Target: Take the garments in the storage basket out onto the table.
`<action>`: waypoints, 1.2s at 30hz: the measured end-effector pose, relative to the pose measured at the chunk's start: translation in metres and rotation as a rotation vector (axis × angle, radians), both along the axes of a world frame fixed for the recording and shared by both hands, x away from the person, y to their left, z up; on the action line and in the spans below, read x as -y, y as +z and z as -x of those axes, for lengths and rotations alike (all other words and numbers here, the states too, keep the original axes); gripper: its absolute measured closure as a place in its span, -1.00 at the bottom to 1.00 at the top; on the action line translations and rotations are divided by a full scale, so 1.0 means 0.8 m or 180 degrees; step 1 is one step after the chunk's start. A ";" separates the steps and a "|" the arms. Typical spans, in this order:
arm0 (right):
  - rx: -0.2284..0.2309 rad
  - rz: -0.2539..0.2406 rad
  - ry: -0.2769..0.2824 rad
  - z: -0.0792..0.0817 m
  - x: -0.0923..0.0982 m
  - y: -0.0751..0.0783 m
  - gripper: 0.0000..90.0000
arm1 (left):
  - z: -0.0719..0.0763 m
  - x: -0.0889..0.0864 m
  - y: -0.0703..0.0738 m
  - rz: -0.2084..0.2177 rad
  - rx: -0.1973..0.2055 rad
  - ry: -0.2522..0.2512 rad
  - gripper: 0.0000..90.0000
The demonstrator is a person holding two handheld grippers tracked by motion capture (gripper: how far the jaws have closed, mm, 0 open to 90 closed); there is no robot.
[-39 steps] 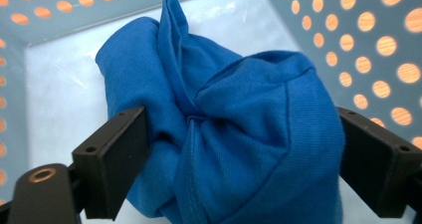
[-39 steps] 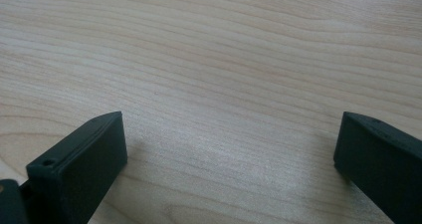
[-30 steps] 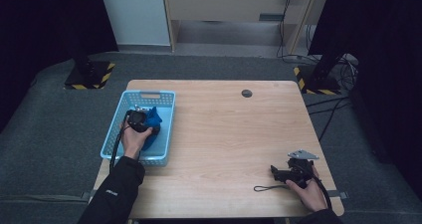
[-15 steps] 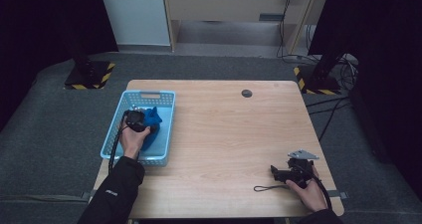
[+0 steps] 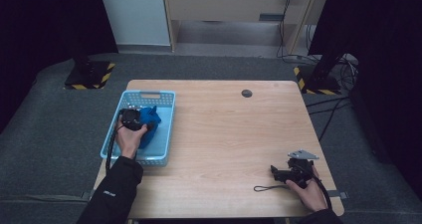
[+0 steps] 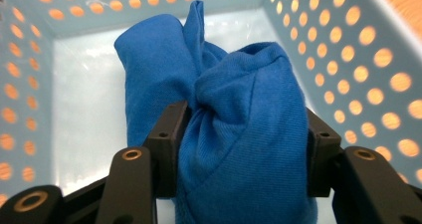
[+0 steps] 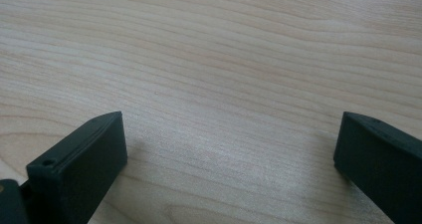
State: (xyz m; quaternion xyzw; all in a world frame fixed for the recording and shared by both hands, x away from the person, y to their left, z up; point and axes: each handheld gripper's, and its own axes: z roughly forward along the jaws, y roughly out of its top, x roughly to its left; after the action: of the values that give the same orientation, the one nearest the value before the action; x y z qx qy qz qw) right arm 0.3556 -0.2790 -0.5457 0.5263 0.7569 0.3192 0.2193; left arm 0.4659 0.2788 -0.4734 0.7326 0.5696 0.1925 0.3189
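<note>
Left gripper (image 6: 244, 149): closed on a bunched blue cloth (image 6: 234, 134); the fabric is pinched between both jaws and bulges out above them.
Blue cloth, place: inside the light-blue perforated basket (image 5: 164, 129), which sits at the table's (image 5: 239, 134) left edge, toward its far-left corner; in the high view the cloth (image 5: 149, 122) is in the basket's middle with the left hand (image 5: 130, 140) just behind it.
Key relation: the cloth lies straight ahead of the left gripper and already within its grasp, its long axis running away from the jaws toward the basket's far wall; the left hand is by far the nearer.
Right gripper (image 5: 288, 173): jaws wide apart, holding nothing, resting low over bare wood near the table's near-right corner, well apart from the basket.
Change from earlier: the cloth bundle and left gripper have shifted slightly within the basket; the right gripper is unmoved.
Likely next, as a judgement: lifting the cloth clear of the basket walls.
</note>
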 end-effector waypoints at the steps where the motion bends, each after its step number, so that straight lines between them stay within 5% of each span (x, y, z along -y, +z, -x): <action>1: 0.0000 -0.0001 0.0000 0.000 0.000 0.000 -0.99 | 0.002 -0.001 0.005 0.0026 0.0051 0.0006 0.03; 22: 0.0000 0.0000 0.0001 0.000 0.000 0.000 -0.99 | 0.027 0.010 0.068 0.0176 0.0419 -0.0106 0.03; 36: 0.0002 0.0003 0.0003 0.000 0.000 0.000 -0.99 | 0.041 0.032 0.093 0.0240 0.0584 -0.0278 0.02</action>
State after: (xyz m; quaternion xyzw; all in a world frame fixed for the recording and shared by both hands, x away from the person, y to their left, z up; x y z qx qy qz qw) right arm 0.3556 -0.2790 -0.5457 0.5259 0.7573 0.3191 0.2197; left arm 0.4327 0.2529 -0.3987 0.7235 0.5124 0.2231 0.4051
